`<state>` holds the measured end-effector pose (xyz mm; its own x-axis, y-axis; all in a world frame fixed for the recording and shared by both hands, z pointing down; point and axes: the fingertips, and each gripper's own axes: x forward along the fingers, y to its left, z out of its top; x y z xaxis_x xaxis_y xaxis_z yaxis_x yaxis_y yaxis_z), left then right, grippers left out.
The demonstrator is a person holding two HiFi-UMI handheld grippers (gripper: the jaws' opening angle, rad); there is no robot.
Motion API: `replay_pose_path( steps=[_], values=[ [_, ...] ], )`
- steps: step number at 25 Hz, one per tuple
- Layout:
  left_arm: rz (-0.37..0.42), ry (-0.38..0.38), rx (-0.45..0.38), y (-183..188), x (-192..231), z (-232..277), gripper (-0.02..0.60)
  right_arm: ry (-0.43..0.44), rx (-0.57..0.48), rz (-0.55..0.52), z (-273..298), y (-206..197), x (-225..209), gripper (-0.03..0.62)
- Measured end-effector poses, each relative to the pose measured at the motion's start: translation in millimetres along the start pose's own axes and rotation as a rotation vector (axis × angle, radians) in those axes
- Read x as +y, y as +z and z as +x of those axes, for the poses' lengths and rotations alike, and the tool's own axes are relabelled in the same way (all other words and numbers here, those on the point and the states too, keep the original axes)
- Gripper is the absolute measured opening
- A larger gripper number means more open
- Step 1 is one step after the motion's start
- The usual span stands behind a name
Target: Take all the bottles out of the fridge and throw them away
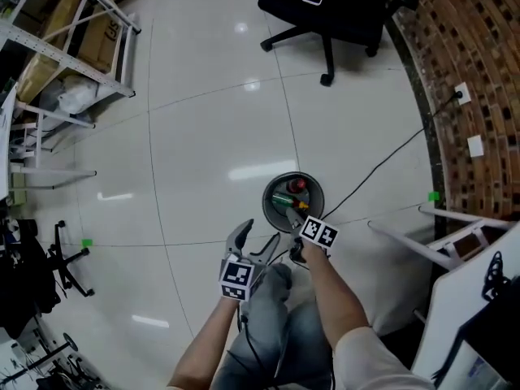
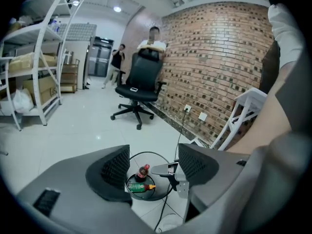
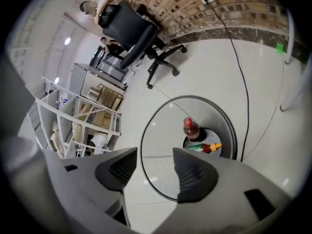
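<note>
The left tongs [image 2: 151, 168] and right tongs [image 3: 152, 173] each stand partly open with nothing between the jaws. They are side by side above a round mesh bin [image 3: 148, 147]. Below them, in the bin, sit a dark red-capped bottle [image 3: 191, 128] and a green bottle [image 3: 202, 148]; their labels are too small to read. Open, glossy white floor [image 1: 203, 136] surrounds the bin. A black cable [image 3: 241, 82] runs past it to the brick wall [image 2: 219, 57].

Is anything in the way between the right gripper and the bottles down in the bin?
Nothing visible. The right gripper hangs over the mesh bin's open top, jaws apart and empty, with the red-capped bottle and green bottle uncovered below.
</note>
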<state>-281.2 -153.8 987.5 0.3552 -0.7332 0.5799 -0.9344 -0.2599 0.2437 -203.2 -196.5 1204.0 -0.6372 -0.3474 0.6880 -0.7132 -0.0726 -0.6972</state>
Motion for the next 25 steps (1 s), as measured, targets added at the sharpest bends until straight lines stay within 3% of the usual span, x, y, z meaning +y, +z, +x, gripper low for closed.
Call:
replay_pose_path(
  steps=[4, 9, 16, 20, 25],
  values=[
    [0.0, -0.032, -0.014, 46, -16, -12, 0.305, -0.006, -0.046, -0.106, -54, 34, 37, 0.412],
    [0.034, -0.08, -0.025, 119, -50, -44, 0.304, 0.04, -0.092, -0.29, -160, 67, 109, 0.419],
    [0.135, -0.246, -0.123, 246, -154, -104, 0.305, 0.06, -0.415, -0.445, -391, 144, 219, 0.419],
    [0.208, -0.428, -0.175, 295, -247, -127, 0.305, -0.044, -0.633, -0.53, -533, 168, 236, 0.419],
    [0.288, -0.641, -0.251, 344, -363, -162, 0.305, -0.216, -0.876, -0.57, -676, 157, 238, 0.417]
  ],
)
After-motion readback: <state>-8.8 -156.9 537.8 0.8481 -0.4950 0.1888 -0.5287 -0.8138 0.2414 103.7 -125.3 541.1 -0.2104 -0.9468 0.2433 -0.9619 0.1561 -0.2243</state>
